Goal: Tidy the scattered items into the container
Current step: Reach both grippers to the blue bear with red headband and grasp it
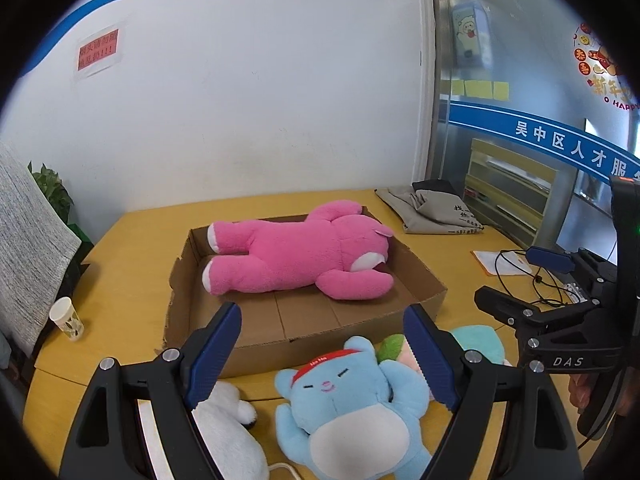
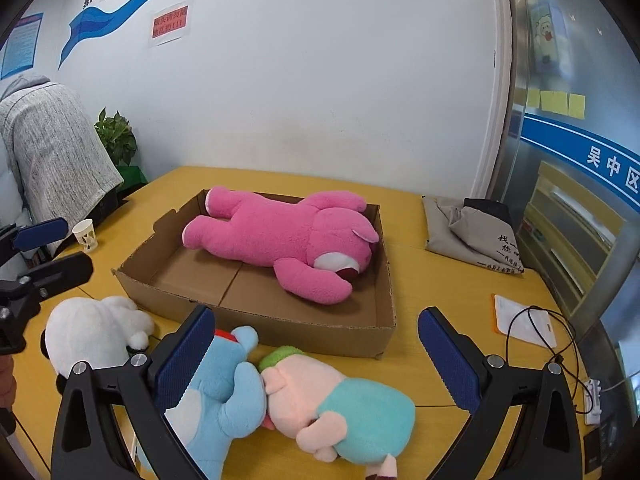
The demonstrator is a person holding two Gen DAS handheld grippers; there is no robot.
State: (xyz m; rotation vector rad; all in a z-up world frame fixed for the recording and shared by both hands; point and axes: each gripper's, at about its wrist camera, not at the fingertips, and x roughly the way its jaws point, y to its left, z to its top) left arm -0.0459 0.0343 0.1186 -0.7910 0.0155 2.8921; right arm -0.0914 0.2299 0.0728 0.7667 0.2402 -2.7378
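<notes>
Right, counting what's on the yellow table [image 2: 440,280] as we go:
Plush toys: four (one boxed, three loose).
Container: one shallow cardboard box [image 2: 256,312], open-topped, mid-table.
Boxed toy: a big pink bear [image 2: 280,240] lying face down along the box floor, head toward the right wall.
Loose toys: a blue plush [image 1: 344,412] with a red headband and white belly, on its back just in front of the box; a white plush [image 2: 92,332] to its left; a peach and teal plush [image 2: 340,404] to its right, touching the blue one.
Left gripper [image 1: 320,356]: jaws spread wide, nothing between the pads, hovering over the blue plush.
Right gripper [image 2: 316,356]: jaws wide apart too, empty, above the peach and teal plush.
Extras: one paper cup [image 2: 86,234] far left, one folded grey bag [image 2: 468,232] far right.
</notes>
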